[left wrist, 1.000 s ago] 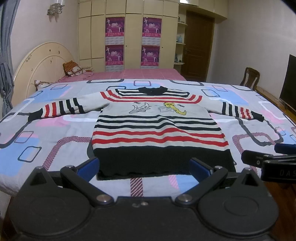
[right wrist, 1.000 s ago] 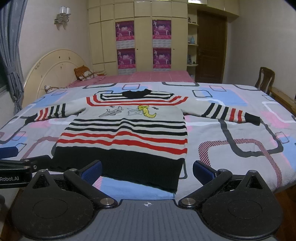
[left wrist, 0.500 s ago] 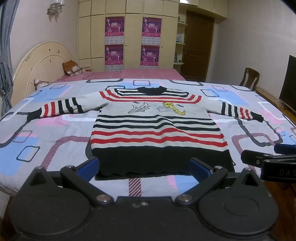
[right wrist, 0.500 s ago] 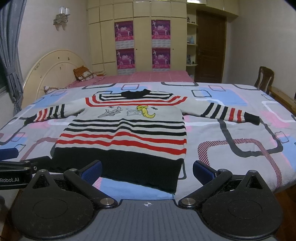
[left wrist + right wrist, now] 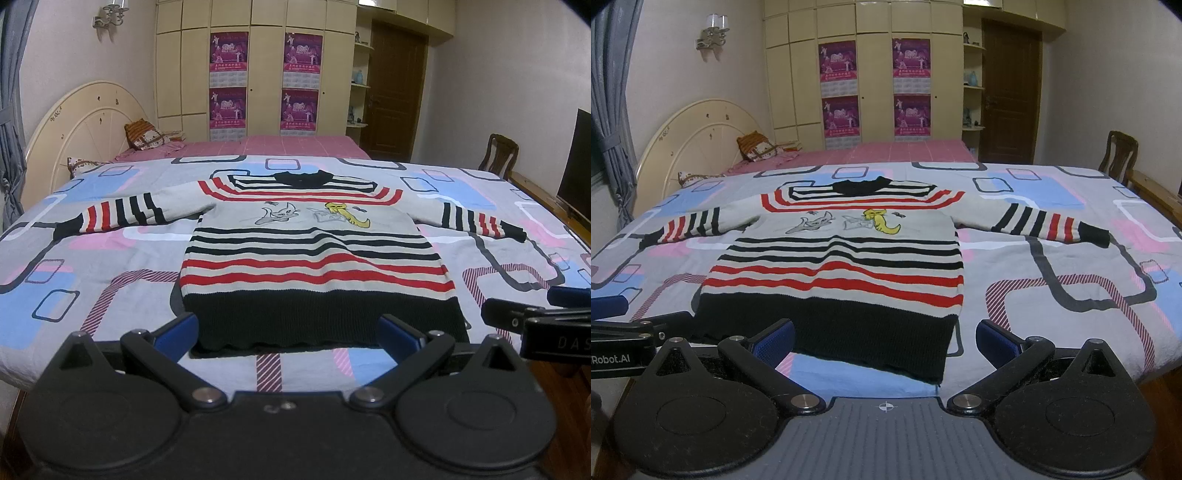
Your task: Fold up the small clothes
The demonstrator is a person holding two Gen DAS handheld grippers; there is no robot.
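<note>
From the left wrist, one striped sweater point(image 5: 314, 254) lay flat on the bed point(image 5: 92, 266), hem at its near edge, both sleeves spread. The left gripper point(image 5: 288, 332) stood apart, empty.

From the right wrist, the right gripper point(image 5: 884, 338) gaped too; four posters point(image 5: 837, 61) hung behind.
</note>
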